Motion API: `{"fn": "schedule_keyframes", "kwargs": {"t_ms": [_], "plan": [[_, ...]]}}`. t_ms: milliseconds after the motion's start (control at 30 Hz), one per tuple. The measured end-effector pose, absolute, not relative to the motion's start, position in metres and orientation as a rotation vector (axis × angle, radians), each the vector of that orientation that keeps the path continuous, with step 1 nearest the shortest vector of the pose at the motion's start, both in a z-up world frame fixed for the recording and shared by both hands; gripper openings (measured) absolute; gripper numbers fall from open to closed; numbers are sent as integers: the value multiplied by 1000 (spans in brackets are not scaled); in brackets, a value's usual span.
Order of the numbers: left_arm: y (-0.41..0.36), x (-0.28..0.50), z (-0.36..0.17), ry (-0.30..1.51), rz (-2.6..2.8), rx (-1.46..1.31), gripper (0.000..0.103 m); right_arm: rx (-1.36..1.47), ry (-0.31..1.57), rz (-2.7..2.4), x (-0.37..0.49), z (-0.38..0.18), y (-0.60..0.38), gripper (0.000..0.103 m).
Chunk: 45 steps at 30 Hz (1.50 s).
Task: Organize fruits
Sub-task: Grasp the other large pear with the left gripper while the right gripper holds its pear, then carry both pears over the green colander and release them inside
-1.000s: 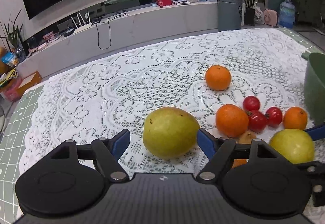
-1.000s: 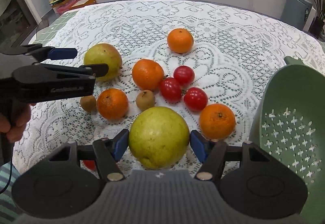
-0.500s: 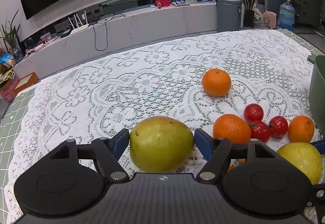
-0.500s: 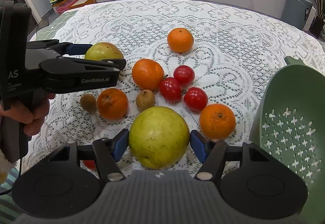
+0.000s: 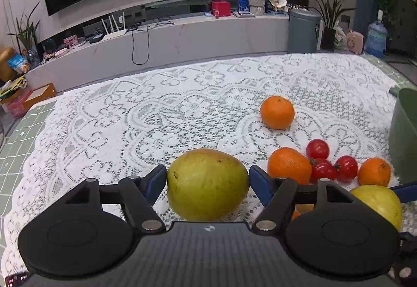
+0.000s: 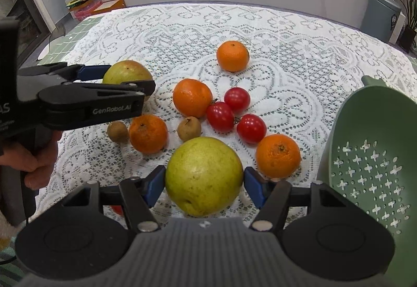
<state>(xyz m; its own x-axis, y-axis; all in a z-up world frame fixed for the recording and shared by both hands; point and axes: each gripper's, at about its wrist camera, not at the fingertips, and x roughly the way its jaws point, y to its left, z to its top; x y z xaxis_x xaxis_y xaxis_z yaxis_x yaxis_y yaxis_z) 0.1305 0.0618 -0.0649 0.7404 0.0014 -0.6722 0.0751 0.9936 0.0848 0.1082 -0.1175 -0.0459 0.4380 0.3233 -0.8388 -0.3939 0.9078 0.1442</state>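
1. Setting: living room with a wall television and a long low counter; a table under a white lace tablecloth [image 6: 299, 57] carries all the stock.
2. My right gripper [image 6: 204, 184]: blue pads touching both flanks of a yellow-green pear [image 6: 204, 177], closed to the fruit's width. I cannot tell whether the pear is lifted or resting on the cloth.
3. My left gripper [image 5: 208, 180]: likewise closed against a green-and-russet pear [image 5: 207, 184], which sits off my right gripper's far left in the right-wrist view.
4. Ahead of my right gripper: three tomatoes [image 6: 235, 112] clustered together, touching; four oranges [image 6: 192, 97], one alone at the far side; two small brown fruits [image 6: 189, 128], kind unclear.
5. Just right of my right gripper: green colander [image 6: 349, 115], perforated.
6. Progress, by my judgement: early. No fruit shows in the visible part of the colander; two pears are gripped, everything else lies loose on the cloth.
7. Obscured: colander cut off at the frame edge, so its near part is unseen; a red item under my right gripper's left finger is mostly hidden.
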Motion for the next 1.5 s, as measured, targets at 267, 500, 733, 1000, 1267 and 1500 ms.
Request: {"fn": "schedule_keyframes", "kwargs": {"t_ms": [267, 500, 733, 1000, 1267, 1500], "plan": [[55, 103, -32, 698, -52, 82, 80, -75, 952, 491, 94, -25, -123, 63], [42, 81, -7, 681, -86, 54, 80, -71, 888, 523, 81, 1, -139, 63], [17, 70, 16, 654, -161, 52, 80, -79, 836, 534, 74, 26, -168, 63], [-27, 69, 25, 663, -286, 84, 80, -175, 829, 480, 75, 37, -215, 63], [-75, 73, 20, 703, -442, 145, 80, -251, 912, 455, 92, 20, -258, 63], [-105, 80, 6, 767, -533, 223, 80, -322, 979, 493, 109, 1, -277, 63]]}}
